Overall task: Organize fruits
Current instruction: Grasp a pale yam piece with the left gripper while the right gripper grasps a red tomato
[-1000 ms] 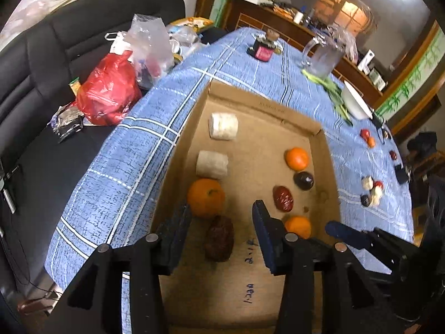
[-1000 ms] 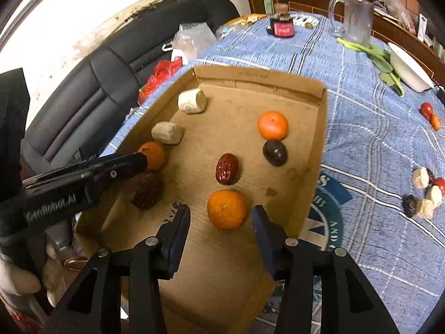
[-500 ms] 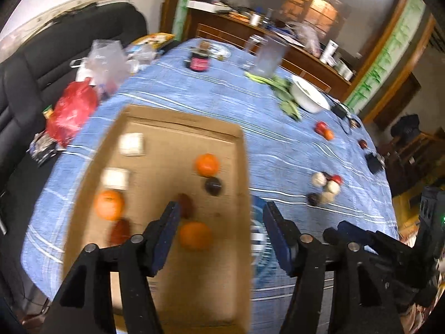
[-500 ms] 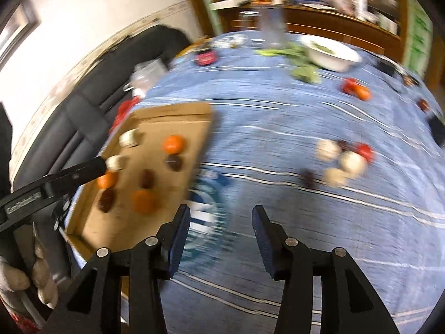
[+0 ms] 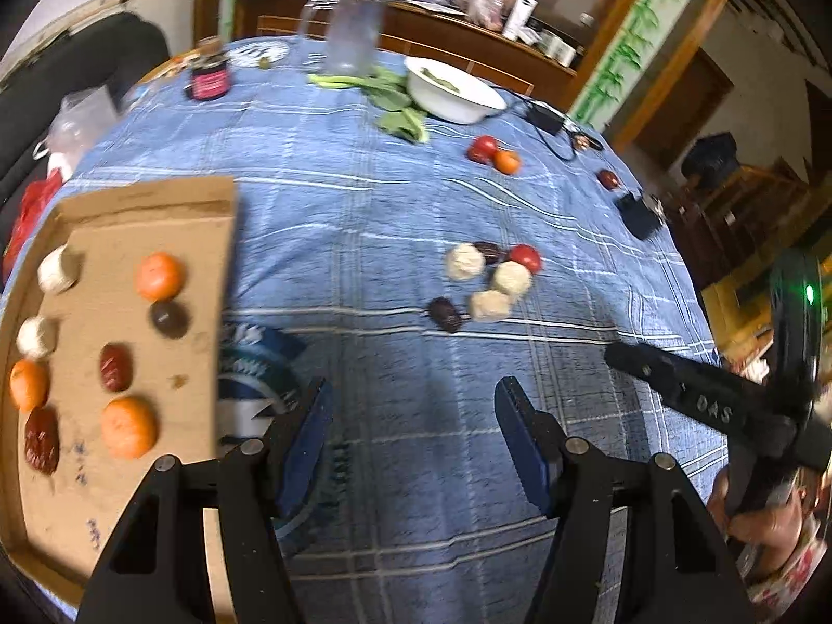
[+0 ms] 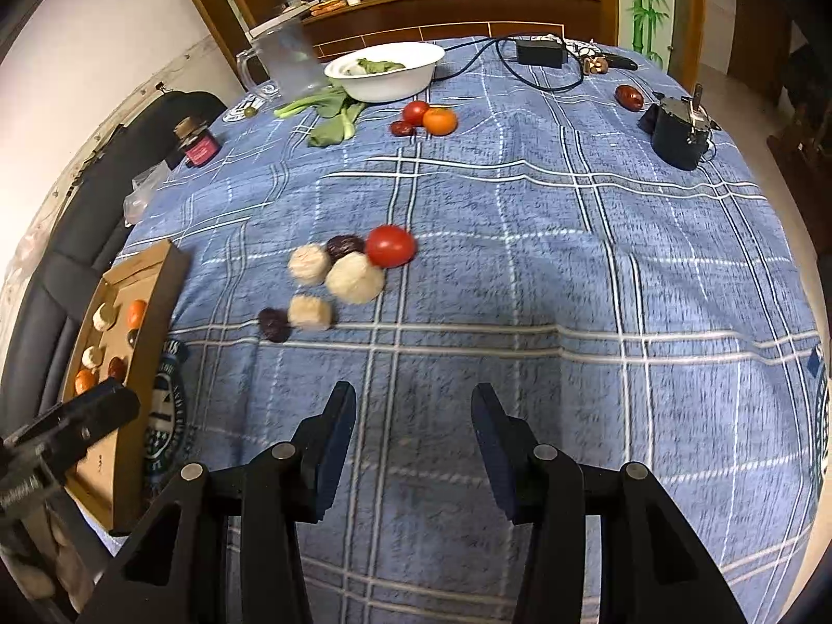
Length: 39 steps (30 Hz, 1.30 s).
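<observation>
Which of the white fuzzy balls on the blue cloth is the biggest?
The middle white ball, touching the red tomato. It looks bigger than the other two.

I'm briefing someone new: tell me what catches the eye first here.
A loose cluster of fruit sits mid-table on the blue plaid tablecloth, topped by a bright red tomato. At the left edge, a cardboard tray already holds oranges and dates in rows. Both tools hover empty above the cloth.

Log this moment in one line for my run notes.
left gripper: open, empty | right gripper: open, empty | both over tablecloth | nearest: fruit cluster | cardboard tray: partly filled
</observation>
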### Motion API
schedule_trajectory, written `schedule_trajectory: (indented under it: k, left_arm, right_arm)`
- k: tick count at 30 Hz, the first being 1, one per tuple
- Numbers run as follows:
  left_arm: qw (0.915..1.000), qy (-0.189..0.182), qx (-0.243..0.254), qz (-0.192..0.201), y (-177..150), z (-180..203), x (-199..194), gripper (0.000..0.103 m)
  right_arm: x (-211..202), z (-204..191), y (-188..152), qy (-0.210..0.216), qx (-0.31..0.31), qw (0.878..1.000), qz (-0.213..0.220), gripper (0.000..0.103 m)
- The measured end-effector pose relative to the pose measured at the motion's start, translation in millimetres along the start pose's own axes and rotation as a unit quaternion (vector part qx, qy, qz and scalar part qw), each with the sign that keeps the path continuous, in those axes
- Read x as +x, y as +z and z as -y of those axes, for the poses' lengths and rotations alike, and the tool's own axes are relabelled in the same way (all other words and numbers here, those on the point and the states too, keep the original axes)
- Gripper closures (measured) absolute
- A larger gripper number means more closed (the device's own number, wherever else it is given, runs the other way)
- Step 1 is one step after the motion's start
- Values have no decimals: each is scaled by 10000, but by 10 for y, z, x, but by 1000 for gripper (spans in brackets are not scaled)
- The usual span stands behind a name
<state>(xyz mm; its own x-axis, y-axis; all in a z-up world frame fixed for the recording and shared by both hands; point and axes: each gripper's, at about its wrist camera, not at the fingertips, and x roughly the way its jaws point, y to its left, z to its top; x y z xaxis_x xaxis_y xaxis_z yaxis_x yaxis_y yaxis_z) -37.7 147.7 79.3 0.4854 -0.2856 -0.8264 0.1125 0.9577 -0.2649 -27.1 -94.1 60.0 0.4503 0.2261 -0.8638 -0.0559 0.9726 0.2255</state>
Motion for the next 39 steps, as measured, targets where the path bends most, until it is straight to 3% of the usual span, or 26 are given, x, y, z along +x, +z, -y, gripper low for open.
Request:
schedule_trajectory:
  k: [7,12,19,23,27,29,32,34,39]
  left_arm:
    - [9994,-151,316,-15,121,293,199,40]
    - [9988,-183,443,-112,173,348,325,63]
    - [9974,-336,584,-269,349,436,583,67]
    - [9937,-297,1000,-399,423,606,792,67]
    - [9900,-125,1314,-488,470,695,1010,67]
    - [9879,-45,1443,-563,496,702,1085,67]
    - [9868,66,1541,-492,505,685,1082,78]
    - [9884,-96,1419,-534,499,635,1067,79]
    - [9883,-103,1438,-495,460,612,1049,78]
  right_arm:
    - [243,-5,514,238,-65,9997,26,53]
    - [619,-101,731,275,-145,9992,-257,53]
    - [916,-141,792,398,-19,9980,-498,55]
    - [864,-75,792,609,79,9968,-516,69]
    - [698,33,751,471,139,9980,-397,77]
    - [636,104,716,408,175,9984,-357,77]
    - [569,182,644,304,139,9989,-326,77]
    - [543,218,619,432,191,9984,-309,76]
    - [620,129,704,607,217,9974,-333,74]
